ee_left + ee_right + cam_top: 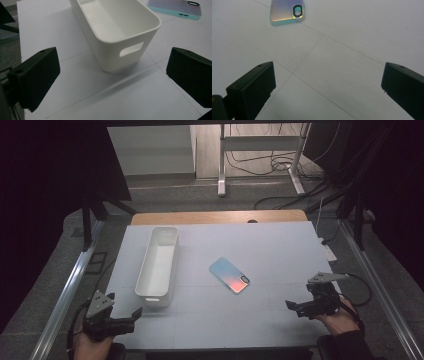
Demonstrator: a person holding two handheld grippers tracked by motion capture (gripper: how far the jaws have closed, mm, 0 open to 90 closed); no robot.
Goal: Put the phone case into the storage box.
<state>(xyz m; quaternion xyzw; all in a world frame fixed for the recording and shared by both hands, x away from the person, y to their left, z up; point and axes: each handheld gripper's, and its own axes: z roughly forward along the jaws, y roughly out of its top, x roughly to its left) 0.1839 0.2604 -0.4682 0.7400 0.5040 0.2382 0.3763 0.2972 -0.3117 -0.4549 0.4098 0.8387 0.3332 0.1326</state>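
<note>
The white surface point(280, 245) carries two things, and it is the largest element in the scene. On its left part stands a long white bin point(158, 265), upright and empty, with a slot handle in its near end wall. Near the middle of the surface lies a phone case point(229, 275) with a shiny pink and blue back. It lies flat, turned diagonally, with the camera cut-out at its near right corner. It is well apart from the bin and touches nothing.

The left tongs point(122, 316) wait at the near left corner of the surface, just before the near end of the bin. The jaws stand wide apart and hold nothing. The right tongs point(295, 307) hover at the near right side, pointing toward the case, also spread wide and empty.

I judge that the step in hand is to pick up the case with the right tongs, probably to put it in the bin. The case is thin and lies flat, so to grip it from above is difficult. It seems better to come low, turn the tongs so that the jaws meet the two long edges, and close gently, because the smooth back can slip. The left tongs can steady the bin if it is needed.
</note>
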